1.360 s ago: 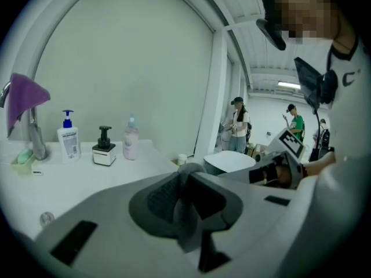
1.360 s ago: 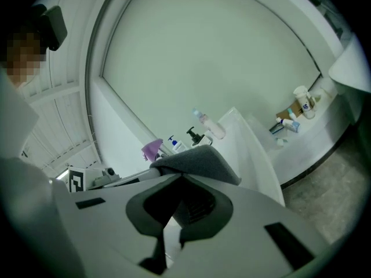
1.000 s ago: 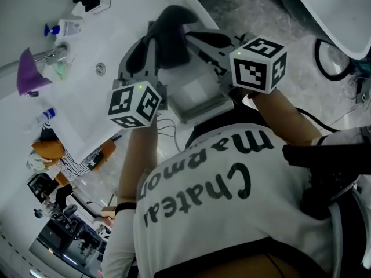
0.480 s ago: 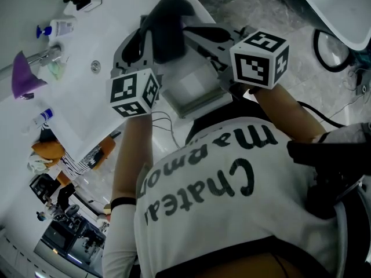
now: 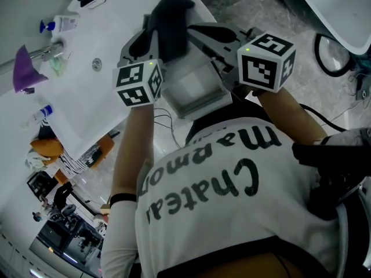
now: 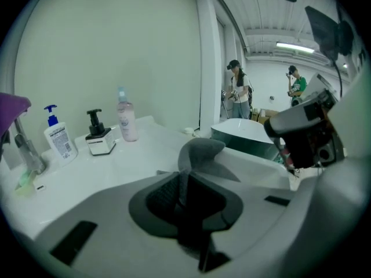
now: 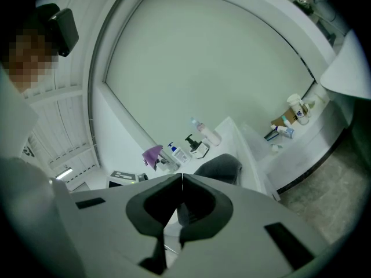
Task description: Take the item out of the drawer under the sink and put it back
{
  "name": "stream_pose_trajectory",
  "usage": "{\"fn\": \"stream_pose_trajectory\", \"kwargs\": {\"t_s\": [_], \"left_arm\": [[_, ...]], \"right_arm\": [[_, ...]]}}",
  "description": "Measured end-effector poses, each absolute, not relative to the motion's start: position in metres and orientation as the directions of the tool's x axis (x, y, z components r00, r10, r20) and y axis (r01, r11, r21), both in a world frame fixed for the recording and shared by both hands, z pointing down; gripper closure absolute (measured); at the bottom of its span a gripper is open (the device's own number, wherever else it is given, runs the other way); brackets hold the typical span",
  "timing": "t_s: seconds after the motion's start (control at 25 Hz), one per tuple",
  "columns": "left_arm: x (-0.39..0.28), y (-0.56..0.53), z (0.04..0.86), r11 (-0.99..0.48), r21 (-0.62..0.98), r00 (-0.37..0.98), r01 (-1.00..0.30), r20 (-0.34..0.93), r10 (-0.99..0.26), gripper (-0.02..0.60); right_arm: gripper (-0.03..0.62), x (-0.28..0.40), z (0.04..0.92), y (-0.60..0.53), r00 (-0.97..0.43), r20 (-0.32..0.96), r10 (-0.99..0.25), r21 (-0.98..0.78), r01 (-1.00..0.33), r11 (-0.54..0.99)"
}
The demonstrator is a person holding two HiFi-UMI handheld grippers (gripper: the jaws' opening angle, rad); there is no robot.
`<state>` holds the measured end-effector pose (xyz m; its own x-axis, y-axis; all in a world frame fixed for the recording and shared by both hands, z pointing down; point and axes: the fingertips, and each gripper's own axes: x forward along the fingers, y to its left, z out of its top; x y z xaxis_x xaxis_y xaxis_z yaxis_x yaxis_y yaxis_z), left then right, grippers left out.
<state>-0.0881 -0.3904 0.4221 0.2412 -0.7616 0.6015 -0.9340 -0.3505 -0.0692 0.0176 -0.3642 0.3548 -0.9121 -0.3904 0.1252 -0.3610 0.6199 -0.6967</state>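
Washroom with white vanity counter (image 5: 75, 97): dark grey folded cloth (image 5: 171, 22), pinched between the jaws of the left gripper (image 6: 185, 184), hangs above the open white drawer (image 5: 194, 91), the right gripper (image 7: 175, 177) nearby with jaws pressed together; probably best lowered squarely and released only once resting inside.

A purple cloth (image 6: 13, 106) hangs on the faucet (image 6: 26, 152). Beside the faucet stands a blue-pump bottle (image 6: 59, 142), farther from it a black dispenser (image 6: 99, 139), farthest a pink bottle (image 6: 126, 122).
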Motion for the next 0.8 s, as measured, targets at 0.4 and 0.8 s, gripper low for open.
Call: {"fn": "stream_pose_trajectory", "kwargs": {"t_s": [0.4,0.8], "left_arm": [[-0.088,-0.398,0.439,-0.391,-0.172,0.194,-0.904,0.65,-0.735,0.528],[-0.086,-0.403,0.447,-0.395,0.03,0.293,-0.918,0.722,-0.626,0.526]], "right_arm": [[0.582,0.031,0.352,-0.37,-0.903,0.133,-0.409,-0.69,-0.38,0.616],[0.582,0.036,0.344,-0.377,-0.896,0.12,-0.428,-0.681,-0.388,0.621]]}}
